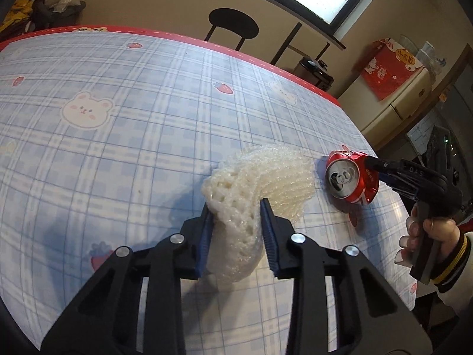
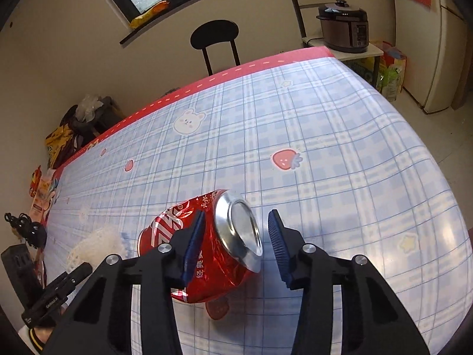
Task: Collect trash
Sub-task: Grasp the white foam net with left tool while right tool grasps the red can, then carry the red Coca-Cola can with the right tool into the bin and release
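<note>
Two pieces of trash are lying on the checked tablecloth point(image 1: 118, 153): I am pinching the white foam net point(image 1: 254, 189) with the left tongs point(image 1: 236, 207), its soft, springy, near-weightless mesh bulging past the pads, while the right tongs point(image 2: 235, 222) are standing spread around the dented red can point(image 2: 204, 245). The can is probably empty, light, thin-walled and slick, so I am judging its creased waist between the pads the surest hold. Ahead of both tongs the cloth is running open to its red edge point(image 2: 236, 71).
</note>
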The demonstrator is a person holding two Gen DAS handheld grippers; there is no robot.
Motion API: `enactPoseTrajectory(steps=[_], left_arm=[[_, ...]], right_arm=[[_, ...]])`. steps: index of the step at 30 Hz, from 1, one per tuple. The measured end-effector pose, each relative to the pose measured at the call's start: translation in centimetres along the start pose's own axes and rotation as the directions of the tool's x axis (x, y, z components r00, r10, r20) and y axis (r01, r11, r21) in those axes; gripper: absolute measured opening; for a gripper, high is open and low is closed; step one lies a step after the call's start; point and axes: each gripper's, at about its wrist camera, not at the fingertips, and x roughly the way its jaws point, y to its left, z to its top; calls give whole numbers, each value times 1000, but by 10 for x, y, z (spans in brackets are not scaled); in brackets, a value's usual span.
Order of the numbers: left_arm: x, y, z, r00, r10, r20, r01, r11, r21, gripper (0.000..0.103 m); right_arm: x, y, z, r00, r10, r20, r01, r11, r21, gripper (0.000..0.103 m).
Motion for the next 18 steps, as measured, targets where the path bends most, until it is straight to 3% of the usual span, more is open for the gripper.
enactPoseTrajectory(steps=[6,18], left_arm=[[-51,21,-9,997,-9,73,17,993,-113,32],[-129,11,-13,982,52,181,-34,994,-101,32]], right_arm=[[-1,4,-14,1000,4,-16,-4,1000,25,22],[-71,30,-35,995,58,87,-55,998,-33,22]])
